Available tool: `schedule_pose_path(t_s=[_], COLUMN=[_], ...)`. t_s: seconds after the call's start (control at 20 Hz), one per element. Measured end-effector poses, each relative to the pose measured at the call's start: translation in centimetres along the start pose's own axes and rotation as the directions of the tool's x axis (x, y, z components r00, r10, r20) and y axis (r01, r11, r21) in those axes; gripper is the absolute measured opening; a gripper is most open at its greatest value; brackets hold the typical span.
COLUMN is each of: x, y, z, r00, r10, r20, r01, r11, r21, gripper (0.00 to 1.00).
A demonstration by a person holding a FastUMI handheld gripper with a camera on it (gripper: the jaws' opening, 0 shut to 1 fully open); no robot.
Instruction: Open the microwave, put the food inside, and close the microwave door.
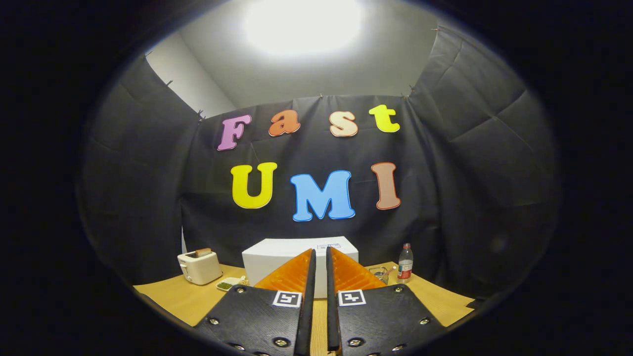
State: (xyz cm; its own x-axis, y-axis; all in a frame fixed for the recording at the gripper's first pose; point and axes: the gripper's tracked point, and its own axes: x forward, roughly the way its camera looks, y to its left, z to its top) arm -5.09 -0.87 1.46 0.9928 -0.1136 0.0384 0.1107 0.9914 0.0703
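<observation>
A white box-shaped microwave [277,257] stands on the wooden table [168,294], beyond my fingertips and partly hidden by them. Its door side cannot be made out from here. A small white dish with green food [227,284] lies on the table just left of the microwave. My gripper [320,252] is held above the table's near part, pointing at the microwave. Its two fingers stand almost together with only a thin slit between them, and nothing is held in it.
A white toaster [199,267] with a slice of bread in it sits at the left of the table. Right of the microwave stand a small clear glass [380,273] and a plastic bottle [405,263] with a red label.
</observation>
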Motion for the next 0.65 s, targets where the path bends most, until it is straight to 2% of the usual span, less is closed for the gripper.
schedule_pose_path(t_s=[0.1, 0.15, 0.2, 0.25, 0.3, 0.35, 0.65], x=[0.2, 0.3, 0.4, 0.4, 0.3, 0.1, -0.6], y=[0.3, 0.4, 0.6, 1.2, 1.7, 2.1, 3.5], z=[-1.0, -1.6, -2.1, -2.7, -2.7, -2.6, -1.6], r00=[0.999, 0.998, 0.996, 0.993, 0.992, 0.991, 0.994], r10=[0.013, 0.013, 0.012, 0.025, 0.042, 0.055, 0.087], r20=[-0.035, -0.06, -0.091, -0.114, -0.123, -0.124, -0.068], r01=[-0.014, -0.014, -0.013, -0.027, -0.044, -0.057, -0.09], r11=[1.0, 1.0, 1.0, 1.0, 0.999, 0.998, 0.995], r21=[-0.014, -0.015, -0.012, -0.016, -0.017, -0.019, -0.045], gripper=[0.22, 0.35, 0.5, 0.83, 0.96, 0.99, 0.99])
